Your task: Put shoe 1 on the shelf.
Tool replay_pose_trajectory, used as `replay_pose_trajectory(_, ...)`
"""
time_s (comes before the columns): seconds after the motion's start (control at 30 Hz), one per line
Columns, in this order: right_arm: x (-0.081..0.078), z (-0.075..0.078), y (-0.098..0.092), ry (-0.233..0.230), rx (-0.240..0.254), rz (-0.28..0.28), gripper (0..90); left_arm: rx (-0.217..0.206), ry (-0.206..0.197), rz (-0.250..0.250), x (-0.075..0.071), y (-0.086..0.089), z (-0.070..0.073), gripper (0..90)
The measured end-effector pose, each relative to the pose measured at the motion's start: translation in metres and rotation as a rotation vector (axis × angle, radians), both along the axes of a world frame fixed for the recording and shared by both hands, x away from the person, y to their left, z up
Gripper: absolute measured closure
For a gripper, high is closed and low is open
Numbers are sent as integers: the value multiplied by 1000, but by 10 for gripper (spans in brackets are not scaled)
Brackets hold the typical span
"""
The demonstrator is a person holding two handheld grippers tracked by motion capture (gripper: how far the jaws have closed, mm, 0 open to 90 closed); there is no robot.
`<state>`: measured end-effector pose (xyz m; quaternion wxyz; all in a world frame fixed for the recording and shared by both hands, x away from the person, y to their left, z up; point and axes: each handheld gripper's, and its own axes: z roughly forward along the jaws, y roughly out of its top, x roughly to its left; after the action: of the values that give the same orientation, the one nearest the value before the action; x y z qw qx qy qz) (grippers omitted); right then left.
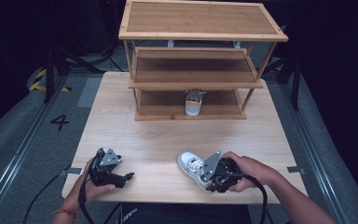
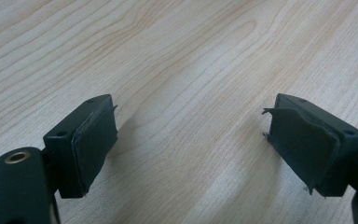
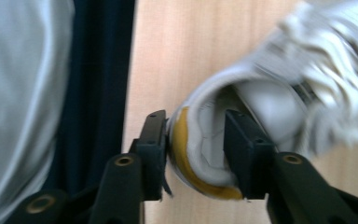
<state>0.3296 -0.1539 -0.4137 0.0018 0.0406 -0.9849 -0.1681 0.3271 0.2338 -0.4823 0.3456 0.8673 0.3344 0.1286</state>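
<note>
Count: two white shoes, one [image 1: 192, 166] on the desk [image 1: 158, 140], one [image 1: 193, 103] on the rack's bottom shelf. One three-shelf wooden rack [image 1: 193, 70].

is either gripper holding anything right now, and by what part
The right gripper grips the white lace-up sneaker with yellow heel trim by its heel, one jaw inside the collar, one outside. The left gripper is open over bare wooden table, holding nothing.

Both grippers held low at the near edge

The left gripper [image 1: 129, 176] is held with jaws spread wide; the right gripper [image 3: 193, 154] is clamped on a sneaker's [image 3: 279, 93] heel.
</note>
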Motion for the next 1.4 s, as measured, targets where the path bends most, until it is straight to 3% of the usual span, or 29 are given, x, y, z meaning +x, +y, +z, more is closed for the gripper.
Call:
replay_pose_trajectory(0.13,1,0,4,49,14,6,664,-4,1,-2,0,0,0,154)
replay_pose_trajectory(0.3,-2,-5,16,91,111,-2,682,-6,4,0,0,0,0,154)
replay_pose_trajectory(0.53,-6,-8,19,91,134,3,605,-7,4,-1,0,0,0,154)
replay_pose_trajectory(0.67,-10,-11,18,71,117,22,609,-7,4,-3,0,0,0,154)
replay_pose_trajectory(0.77,-11,-14,15,47,123,21,675,-7,4,-3,0,0,0,154)
replay_pose_trajectory(1.1,-8,-10,14,47,135,30,695,-5,3,-5,1,0,0,154)
replay_pose_trajectory(1.4,15,2,-6,-7,123,-36,697,-5,4,-11,1,0,0,154)
